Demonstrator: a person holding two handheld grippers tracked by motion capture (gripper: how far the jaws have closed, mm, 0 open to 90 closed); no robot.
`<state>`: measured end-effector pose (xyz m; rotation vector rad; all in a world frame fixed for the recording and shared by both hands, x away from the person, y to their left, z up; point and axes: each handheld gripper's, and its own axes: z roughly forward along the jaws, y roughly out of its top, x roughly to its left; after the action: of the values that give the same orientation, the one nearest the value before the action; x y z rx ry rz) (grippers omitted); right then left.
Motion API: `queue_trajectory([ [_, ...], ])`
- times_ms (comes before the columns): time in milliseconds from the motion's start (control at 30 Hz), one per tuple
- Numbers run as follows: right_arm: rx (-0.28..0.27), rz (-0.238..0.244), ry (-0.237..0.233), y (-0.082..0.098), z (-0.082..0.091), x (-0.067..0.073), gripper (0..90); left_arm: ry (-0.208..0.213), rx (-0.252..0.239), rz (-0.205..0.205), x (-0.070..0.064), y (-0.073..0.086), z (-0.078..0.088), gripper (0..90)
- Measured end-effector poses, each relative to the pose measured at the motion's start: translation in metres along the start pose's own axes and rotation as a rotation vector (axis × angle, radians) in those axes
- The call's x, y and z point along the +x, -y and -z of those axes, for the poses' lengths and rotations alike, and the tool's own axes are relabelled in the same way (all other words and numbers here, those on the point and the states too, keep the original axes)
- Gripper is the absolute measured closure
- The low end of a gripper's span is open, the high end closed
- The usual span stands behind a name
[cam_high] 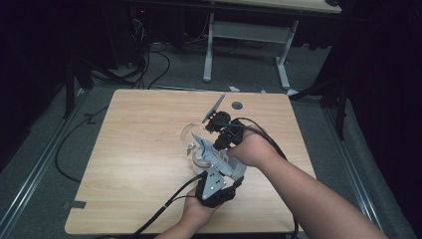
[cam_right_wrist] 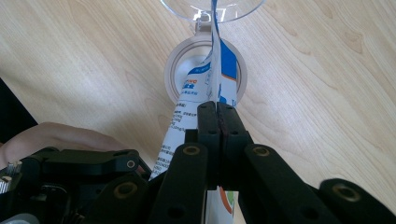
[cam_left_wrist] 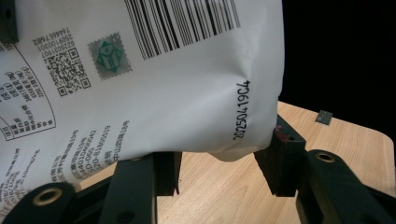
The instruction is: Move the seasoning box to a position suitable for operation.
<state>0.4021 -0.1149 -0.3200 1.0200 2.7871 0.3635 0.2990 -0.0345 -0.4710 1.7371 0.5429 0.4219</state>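
Pouch (cam_high: 209, 153) tilted over jar (cam_high: 198, 158) mid-table (cam_high: 129, 149); lid (cam_high: 189, 133) just behind (hinged open).

One white pouch (cam_high: 205, 151), one clear jar (cam_high: 191, 137), two grippers, one table (cam_high: 129, 149).

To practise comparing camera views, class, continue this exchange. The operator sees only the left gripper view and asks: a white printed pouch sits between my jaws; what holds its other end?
Observer: The right gripper is shut on the pouch along its edge.
Operator: What lies under the pouch?
Observer: A clear jar on the table, its round mouth open below the pouch's far end.
Operator: And its lid?
Observer: The clear lid is flipped back on its hinge.
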Motion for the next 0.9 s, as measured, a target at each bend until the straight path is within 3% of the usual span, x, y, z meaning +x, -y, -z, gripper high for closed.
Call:
queue_trajectory([
  [900, 0.001, 0.002, 0.001, -0.0015, 0.0006, 0.0021, 89.7, 0.004, -0.01, 0.007, 0.0, -0.0003, 0.0008, 54.2],
])
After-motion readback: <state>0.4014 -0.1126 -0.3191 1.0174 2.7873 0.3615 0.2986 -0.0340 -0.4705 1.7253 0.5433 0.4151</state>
